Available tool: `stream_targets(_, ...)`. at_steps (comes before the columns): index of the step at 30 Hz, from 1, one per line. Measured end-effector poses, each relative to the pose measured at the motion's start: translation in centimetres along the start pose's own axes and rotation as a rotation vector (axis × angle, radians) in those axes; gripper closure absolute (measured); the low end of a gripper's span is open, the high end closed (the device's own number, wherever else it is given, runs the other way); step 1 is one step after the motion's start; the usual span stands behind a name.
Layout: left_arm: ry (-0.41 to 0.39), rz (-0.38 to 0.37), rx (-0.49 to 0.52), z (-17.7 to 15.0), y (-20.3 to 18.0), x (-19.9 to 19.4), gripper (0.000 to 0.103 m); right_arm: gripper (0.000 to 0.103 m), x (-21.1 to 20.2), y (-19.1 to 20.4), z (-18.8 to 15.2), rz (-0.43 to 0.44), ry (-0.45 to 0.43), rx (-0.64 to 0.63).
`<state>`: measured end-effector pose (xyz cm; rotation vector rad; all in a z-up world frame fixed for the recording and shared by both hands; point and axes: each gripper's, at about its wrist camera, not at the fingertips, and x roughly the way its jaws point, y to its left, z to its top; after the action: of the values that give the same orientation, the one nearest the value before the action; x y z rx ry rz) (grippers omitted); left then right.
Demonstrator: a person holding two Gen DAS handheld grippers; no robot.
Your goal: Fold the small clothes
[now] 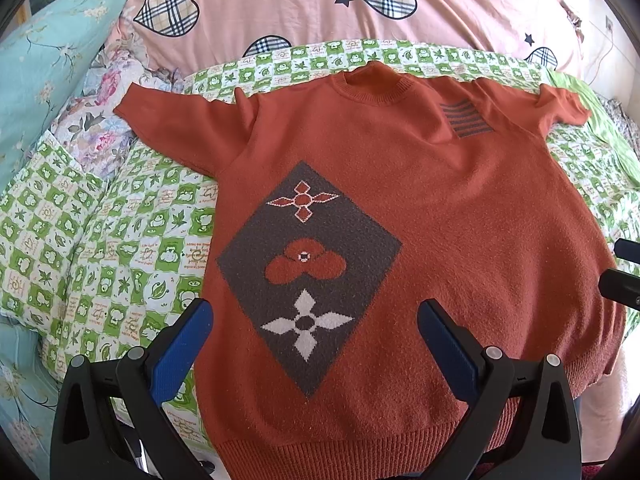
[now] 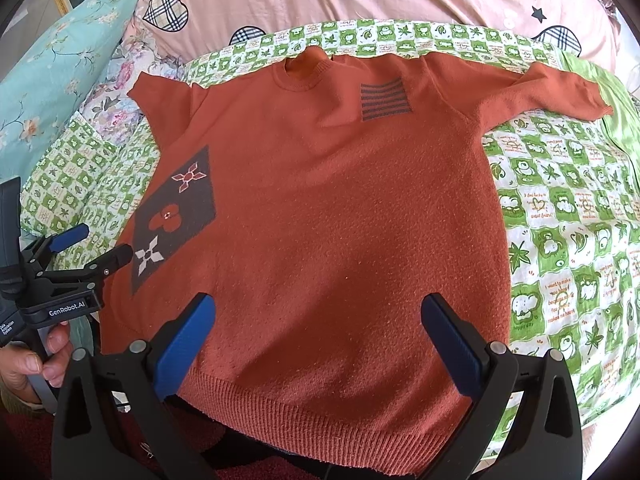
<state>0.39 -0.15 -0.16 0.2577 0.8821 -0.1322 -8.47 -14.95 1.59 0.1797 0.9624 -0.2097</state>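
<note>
Bed with green checked sheet [image 1: 120, 240], pink heart quilt [image 1: 300, 4] behind. Orange sweater [image 1: 400, 200] laid flat on sheet, front up, long axis hem-to-collar, collar toward quilt, sleeves spread sideways. Left tongs [image 1: 314, 332] and right tongs [image 2: 318, 328] held spread wide, empty, above hem. Risk judged: single knit layer pinched, fold skewed.
</note>
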Motion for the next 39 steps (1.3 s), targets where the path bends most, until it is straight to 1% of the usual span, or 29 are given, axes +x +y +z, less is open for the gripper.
stream_targets(3,-0.004,0.0,0.0,0.1,0.0,0.2,0.001,0.001,0.1,-0.3,0.2,0.018,-0.014,0.014)
stream_targets(6,-0.027,0.005,0.0,0.2,0.0,0.4,0.001,0.001,0.4,-0.5,0.3,0.024,-0.011,0.021)
stream_targets(9,-0.012,-0.006,-0.001,0.3,0.0,0.6,0.001,0.001,0.6,-0.8,0.3,0.045,-0.034,0.028)
stream_targets(11,-0.011,-0.026,-0.009,0.4,0.2,0.8,0.001,0.001,0.7,-1.3,0.5,0.066,-0.056,0.042)
stream_targets(15,-0.007,-0.067,-0.034,0.8,0.8,1.4,0.001,0.001,1.1,-2.2,1.1,0.074,-0.051,0.079)
stream_targets(18,-0.008,-0.05,-0.022,1.1,1.0,1.8,0.001,0.001,1.4,-2.8,1.3,0.076,-0.036,0.103)
stream_targets(21,-0.031,-0.088,-0.053,1.3,1.1,2.1,0.001,0.001,1.7,-3.1,1.4,0.078,-0.024,0.115)
stream_targets(24,-0.038,-0.15,-0.105,1.5,1.2,2.5,0.001,0.001,2.2,-3.3,1.4,0.085,-0.005,0.123)
stream_targets(25,-0.04,-0.153,-0.113,1.5,1.2,2.6,0.001,0.001,2.3,-3.3,1.4,0.084,-0.008,0.121)
stream_targets(27,-0.043,-0.133,-0.117,1.4,1.2,2.9,0.001,0.001,2.6,-3.6,1.5,0.08,-0.013,0.119)
stream_targets(30,-0.019,-0.129,-0.102,1.6,1.1,3.6,0.001,0.001,2.4,-4.7,1.9,0.085,-0.043,0.139)
stream_targets(31,-0.015,-0.115,-0.086,1.6,1.0,3.8,0.001,0.001,2.1,-5.4,2.3,0.082,-0.06,0.146)
stream_targets(33,-0.01,-0.07,-0.051,2.0,0.7,4.2,0.001,0.001,1.4,-7.9,3.4,0.049,-0.107,0.178)
stream_targets(34,-0.009,-0.061,-0.042,2.0,0.6,4.3,0.001,0.001,1.2,-9.1,3.8,0.036,-0.125,0.193)
stream_targets(37,-0.014,-0.045,-0.027,2.8,0.8,4.6,0.001,0.002,0.2,-14.4,6.1,-0.009,-0.189,0.267)
stream_targets(38,-0.018,-0.044,-0.027,3.0,0.8,4.7,0.001,0.007,-0.1,-17.1,7.2,-0.023,-0.211,0.304)
stream_targets(39,-0.02,-0.044,-0.026,3.3,0.9,4.8,0.001,0.013,-0.2,-18.7,7.9,-0.027,-0.22,0.332)
